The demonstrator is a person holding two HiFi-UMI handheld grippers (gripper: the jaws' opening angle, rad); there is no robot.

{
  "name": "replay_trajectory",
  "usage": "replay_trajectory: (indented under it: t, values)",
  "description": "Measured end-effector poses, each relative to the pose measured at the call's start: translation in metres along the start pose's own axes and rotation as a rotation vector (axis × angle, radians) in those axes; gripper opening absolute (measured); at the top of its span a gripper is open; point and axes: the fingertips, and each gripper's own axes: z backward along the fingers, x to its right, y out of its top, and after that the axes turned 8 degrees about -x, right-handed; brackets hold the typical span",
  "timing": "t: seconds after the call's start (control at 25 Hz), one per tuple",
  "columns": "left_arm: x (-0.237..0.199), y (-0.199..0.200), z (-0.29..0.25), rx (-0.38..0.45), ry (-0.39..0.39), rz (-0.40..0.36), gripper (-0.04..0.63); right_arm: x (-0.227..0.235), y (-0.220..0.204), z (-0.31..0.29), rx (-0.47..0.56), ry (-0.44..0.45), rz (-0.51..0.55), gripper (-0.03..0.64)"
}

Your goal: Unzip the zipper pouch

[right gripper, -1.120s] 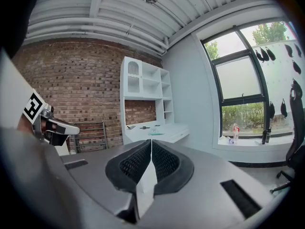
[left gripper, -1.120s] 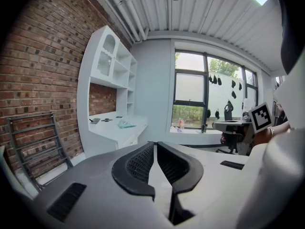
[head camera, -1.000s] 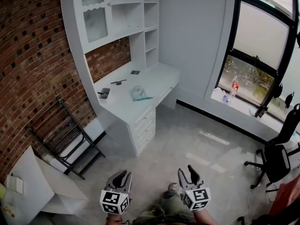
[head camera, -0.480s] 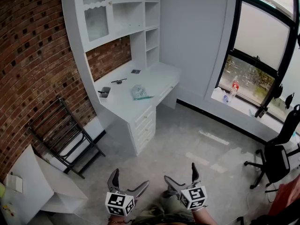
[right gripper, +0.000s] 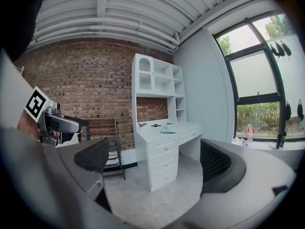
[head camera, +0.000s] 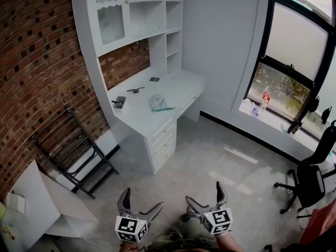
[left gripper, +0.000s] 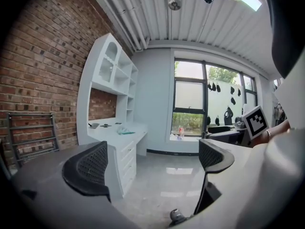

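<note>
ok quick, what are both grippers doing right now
Left gripper: open, jaws just opened, nothing between them.
Right gripper: open, jaws just opened, nothing between them.

Zipper pouch (head camera: 159, 104): details too small

A rough brick wall (head camera: 31, 62) is red-brown with pale mortar lines and scattered darker bricks. The tall wooden desk with shelves (head camera: 137, 117) is plain white all over. On it, a soft see-through pouch (head camera: 156, 103) looks pale grey with a teal-green strip along one edge, and a small tray (head camera: 119, 102) is dark grey. The smooth floor (head camera: 210, 151) is light grey with bright glare patches. The metal window frame (head camera: 265, 35) is black, as are the folding metal rack (head camera: 68, 143) and the swivel office chair (head camera: 310, 180). A small bottle (head camera: 265, 96) on the sill shows red
</note>
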Motion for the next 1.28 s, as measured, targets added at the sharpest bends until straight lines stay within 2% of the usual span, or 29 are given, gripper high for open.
replay_trajectory:
  t: [0.12,0.36,0.68,1.28]
  values:
    - [-0.005,0.0,-0.005,0.005,0.008,0.015,0.568,-0.002,-0.004,-0.008,-0.017,0.042,0.015,0.569]
    - [-0.019,0.007,-0.017,0.013,0.044,0.046,0.568,0.0,0.001,-0.025,-0.03,0.058,0.029,0.569]
    - [-0.032,0.005,-0.045,-0.044,0.043,0.031,0.568,0.017,0.008,-0.062,-0.034,0.084,0.042,0.566]
    - [-0.069,0.053,-0.121,-0.029,0.114,0.046,0.568,0.071,0.059,-0.148,-0.032,0.144,0.021,0.565]
